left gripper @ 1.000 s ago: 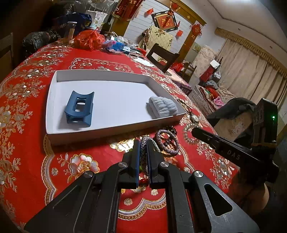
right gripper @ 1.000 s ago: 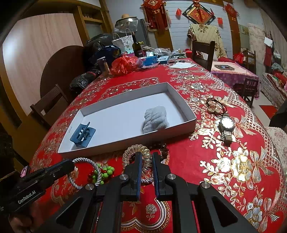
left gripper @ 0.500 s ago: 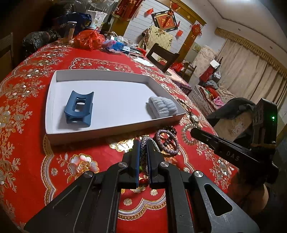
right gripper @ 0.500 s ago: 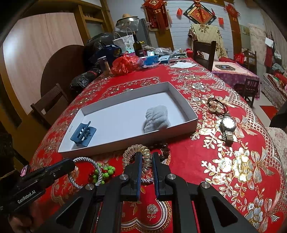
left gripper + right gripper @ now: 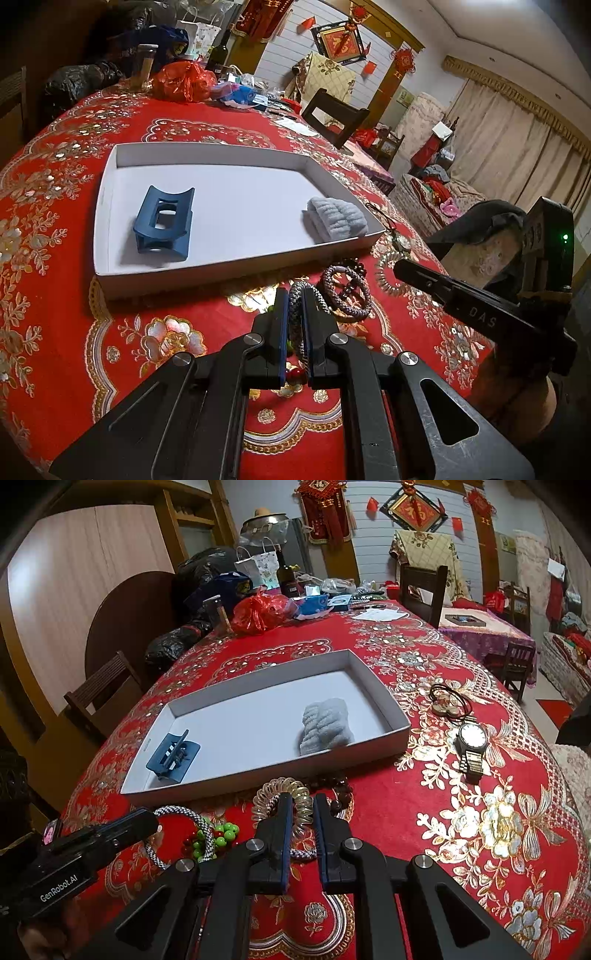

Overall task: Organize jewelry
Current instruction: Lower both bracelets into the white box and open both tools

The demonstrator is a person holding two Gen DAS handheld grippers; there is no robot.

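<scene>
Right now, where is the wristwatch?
In the right wrist view, the wristwatch lies on the red tablecloth, right of the white tray, just below a dark hair-tie bundle.

Both grippers are matte black: the left gripper (image 5: 294, 314) has blue-edged pads, 4 silver screws and "GenRobot.AI" lettering; the right gripper (image 5: 300, 814) reads "DAS", with a green light.

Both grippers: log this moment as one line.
left gripper: shut on braided bracelet | right gripper: shut on coil hair tie | white tray: blue claw clip, grey scrunchie
</scene>
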